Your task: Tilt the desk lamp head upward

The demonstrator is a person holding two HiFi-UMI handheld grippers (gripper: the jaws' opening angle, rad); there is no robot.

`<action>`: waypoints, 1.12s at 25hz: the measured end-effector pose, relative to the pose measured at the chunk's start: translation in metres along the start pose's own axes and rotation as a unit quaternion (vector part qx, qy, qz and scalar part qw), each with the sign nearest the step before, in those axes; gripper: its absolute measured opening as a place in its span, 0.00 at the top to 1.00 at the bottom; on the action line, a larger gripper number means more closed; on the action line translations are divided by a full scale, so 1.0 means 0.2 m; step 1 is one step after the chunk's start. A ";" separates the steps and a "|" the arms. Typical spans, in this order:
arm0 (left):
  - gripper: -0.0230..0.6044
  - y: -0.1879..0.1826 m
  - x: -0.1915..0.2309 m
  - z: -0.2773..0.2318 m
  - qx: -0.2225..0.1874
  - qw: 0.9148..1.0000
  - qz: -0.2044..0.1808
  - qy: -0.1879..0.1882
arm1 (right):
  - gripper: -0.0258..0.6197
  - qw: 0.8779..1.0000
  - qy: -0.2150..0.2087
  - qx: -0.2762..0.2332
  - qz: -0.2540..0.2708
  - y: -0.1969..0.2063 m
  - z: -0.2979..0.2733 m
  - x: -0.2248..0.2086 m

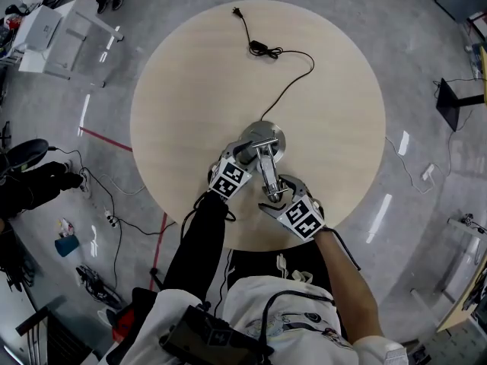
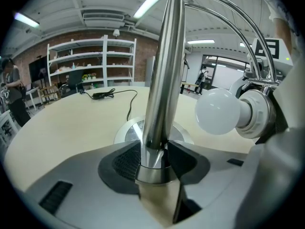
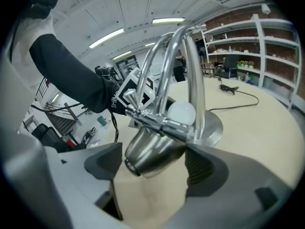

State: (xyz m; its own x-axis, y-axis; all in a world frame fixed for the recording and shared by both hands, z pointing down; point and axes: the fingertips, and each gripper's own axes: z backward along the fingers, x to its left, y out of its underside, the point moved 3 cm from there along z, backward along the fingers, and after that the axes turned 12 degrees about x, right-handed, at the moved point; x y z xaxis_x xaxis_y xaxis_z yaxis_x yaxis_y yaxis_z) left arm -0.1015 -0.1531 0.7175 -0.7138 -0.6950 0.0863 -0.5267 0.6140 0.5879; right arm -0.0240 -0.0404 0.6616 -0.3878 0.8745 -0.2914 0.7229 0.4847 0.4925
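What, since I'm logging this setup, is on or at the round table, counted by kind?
desk lamp: 1
bulb: 1
power cord: 1
claws: 2, left claw and right claw
Total: 5

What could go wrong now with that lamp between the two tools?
1. The right tool is open around the lamp head; lifted like this, the head might slip out instead of tilting.
2. The bare bulb sits close to that tool and could get knocked.
3. The left tool clamps a smooth metal pole; if it slides, the base may shift.
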 end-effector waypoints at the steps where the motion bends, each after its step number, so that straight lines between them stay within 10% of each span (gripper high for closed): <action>1: 0.67 0.00 0.00 0.00 0.000 1.000 0.000 -0.001 | 0.30 1.000 -0.007 0.001 0.001 0.00 0.01 0.00; 12: 0.67 -0.02 -0.03 -0.01 0.006 1.000 -0.011 0.003 | 0.36 0.990 -0.134 0.014 0.032 0.02 0.15 0.06; 28: 0.67 0.00 -0.03 0.00 0.013 1.000 -0.013 0.000 | 0.41 0.976 -0.212 -0.034 0.022 0.01 0.32 0.20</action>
State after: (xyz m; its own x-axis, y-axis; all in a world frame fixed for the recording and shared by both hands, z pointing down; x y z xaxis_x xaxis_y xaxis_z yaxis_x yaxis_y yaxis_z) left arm -0.0978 -0.1496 0.7176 -0.6998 -0.7107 0.0717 -0.5566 0.6055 0.5688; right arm -0.0009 -0.0055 0.5980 -0.0745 0.8152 -0.5744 0.6881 0.4589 0.5620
